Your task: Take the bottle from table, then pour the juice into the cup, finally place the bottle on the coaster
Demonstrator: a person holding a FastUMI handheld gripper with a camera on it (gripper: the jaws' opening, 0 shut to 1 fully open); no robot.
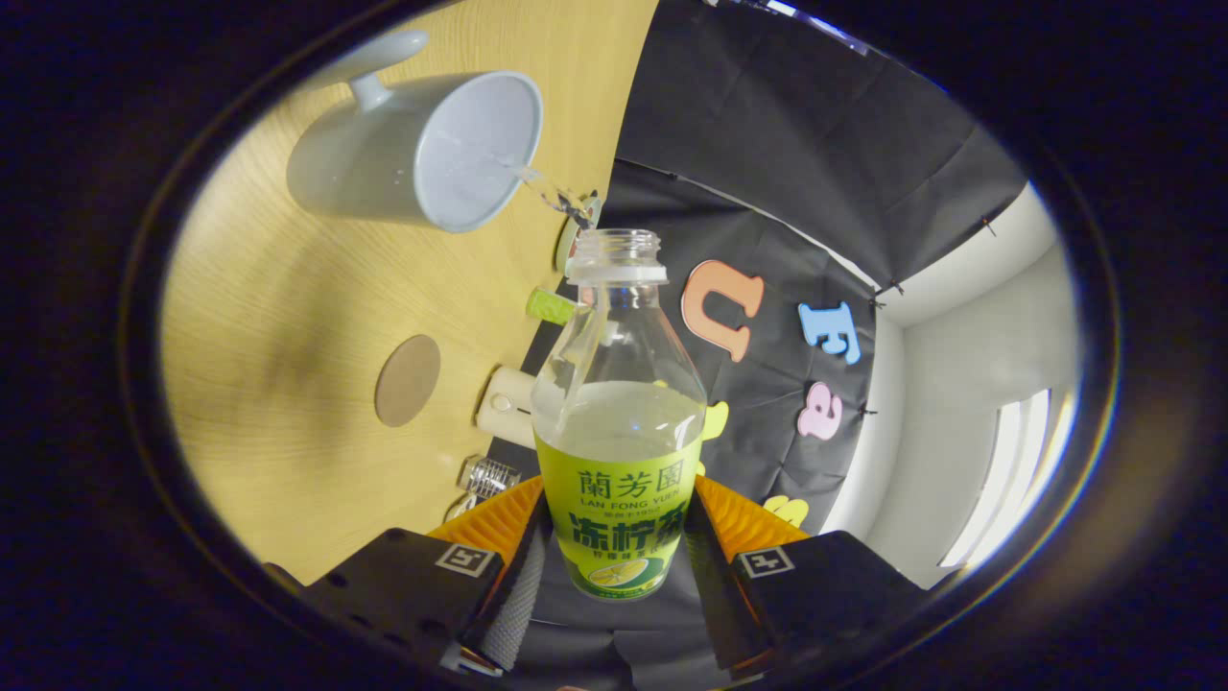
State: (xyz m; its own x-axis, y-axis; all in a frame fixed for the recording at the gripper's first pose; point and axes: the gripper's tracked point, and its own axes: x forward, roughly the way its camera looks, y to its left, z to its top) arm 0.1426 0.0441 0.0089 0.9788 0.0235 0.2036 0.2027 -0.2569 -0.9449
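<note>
My gripper (pixel 619 523) is shut on a clear bottle (pixel 619 422) with a green and yellow label, one finger pressing each side of the label. The bottle has no cap and is about half full of pale juice. It is tipped over, with its mouth toward a white cup (pixel 422 154) with a handle, which stands on the wooden table (pixel 278 317) beyond the fingers. A thin stream of liquid (pixel 542 187) runs between the bottle's mouth and the cup's rim. A round brown coaster (pixel 408 381) lies flat on the table, nearer to me than the cup.
Along the table's back edge, by the black cloth wall, lie a green cap (pixel 550 305), a cream cylinder (pixel 507 403) and a ribbed silver item (pixel 489 475). A small round disc (pixel 573 240) sits just behind the bottle's neck.
</note>
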